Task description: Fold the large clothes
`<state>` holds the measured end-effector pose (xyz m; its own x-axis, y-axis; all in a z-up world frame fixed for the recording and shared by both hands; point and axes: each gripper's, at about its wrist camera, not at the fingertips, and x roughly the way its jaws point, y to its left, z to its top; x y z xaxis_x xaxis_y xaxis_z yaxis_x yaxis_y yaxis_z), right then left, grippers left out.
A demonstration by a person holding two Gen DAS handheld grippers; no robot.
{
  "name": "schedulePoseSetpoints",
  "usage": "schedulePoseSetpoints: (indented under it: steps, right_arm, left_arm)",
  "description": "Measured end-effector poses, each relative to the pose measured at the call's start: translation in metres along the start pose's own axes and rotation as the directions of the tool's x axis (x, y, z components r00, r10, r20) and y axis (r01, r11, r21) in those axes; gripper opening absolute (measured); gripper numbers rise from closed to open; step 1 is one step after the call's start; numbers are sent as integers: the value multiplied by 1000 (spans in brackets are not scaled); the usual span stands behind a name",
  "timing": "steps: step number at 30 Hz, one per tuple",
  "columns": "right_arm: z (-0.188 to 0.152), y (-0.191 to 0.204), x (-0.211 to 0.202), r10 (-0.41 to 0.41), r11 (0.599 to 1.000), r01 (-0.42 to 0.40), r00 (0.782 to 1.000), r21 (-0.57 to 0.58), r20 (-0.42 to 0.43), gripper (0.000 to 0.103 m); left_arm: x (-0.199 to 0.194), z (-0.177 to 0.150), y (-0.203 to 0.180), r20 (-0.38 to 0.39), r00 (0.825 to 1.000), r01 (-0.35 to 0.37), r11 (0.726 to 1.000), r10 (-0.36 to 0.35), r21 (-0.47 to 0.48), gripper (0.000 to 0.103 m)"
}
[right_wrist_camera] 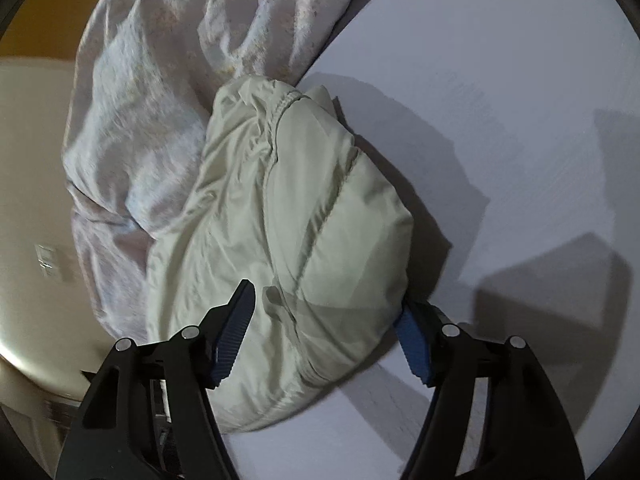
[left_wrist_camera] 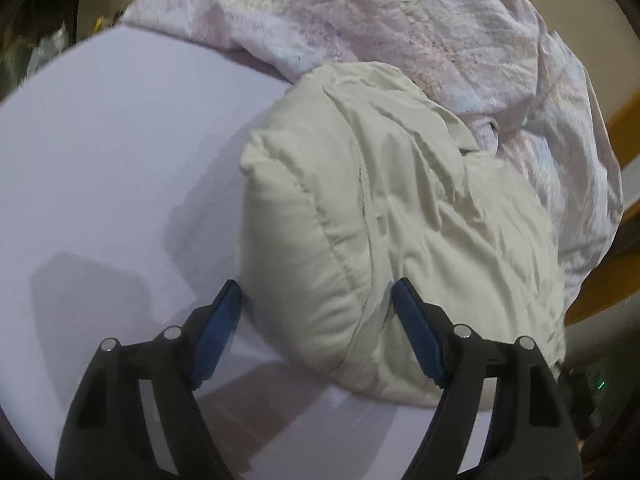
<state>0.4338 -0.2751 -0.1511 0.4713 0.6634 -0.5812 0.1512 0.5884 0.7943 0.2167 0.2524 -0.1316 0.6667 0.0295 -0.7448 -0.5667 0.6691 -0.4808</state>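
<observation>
On the pale lilac bed sheet (left_wrist_camera: 100, 152), one cream padded jacket (left_wrist_camera: 360, 208) lies bunched in a rounded heap, its quilted seams curving across the top; it is the only garment of its kind in view. Behind it, touching its far edge, lies one crumpled quilt (left_wrist_camera: 400, 20) in faded pink and white. Two grippers approach the jacket from opposite sides. The left gripper (left_wrist_camera: 316, 308) straddles a puffy lobe of the jacket with its two blue pads (left_wrist_camera: 218, 332) spread — the jaws are parted, one pad just beside the fabric's edge, the other against a fold, neither visibly pinching. The right gripper (right_wrist_camera: 328, 312) likewise stands released around the near bulge of the jacket, its two blue pads (right_wrist_camera: 234, 340) flanking the cloth — one partly hidden under the heap's edge. Dark gripper shadows fall on the sheet beside the jacket.
</observation>
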Motion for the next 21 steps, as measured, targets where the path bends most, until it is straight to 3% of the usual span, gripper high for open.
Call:
schedulePoseSetpoints:
  steps: [2, 5, 7, 10, 15, 21]
  right_arm:
    - [-1, -2, 0, 30, 1000, -30, 999, 9, 11, 67]
    - [-3, -3, 2, 22, 1000, -23, 999, 3, 23, 50]
    - [-3, -2, 2, 37, 999, -37, 999, 3, 31, 36]
    - [-4, 0, -3, 71, 997, -72, 997, 10, 40, 26]
    - [-13, 15, -18, 131, 991, -131, 990, 1, 53, 20]
    - [-46, 33, -45, 161, 985, -161, 987, -68, 0, 19]
  left_arm:
    - [2, 0, -2, 21, 999, 30, 999, -30, -20, 70]
    - [5, 1, -3, 39, 997, 63, 995, -60, -78, 60]
    - [3, 2, -1, 58, 995, 84, 991, -78, -106, 43]
    - [-4, 6, 3, 67, 991, 127, 982, -119, -138, 28]
    - [-27, 13, 5, 95, 981, 182, 975, -170, -130, 22]
    - [-74, 1, 31, 103, 981, 178, 977, -167, -116, 21]
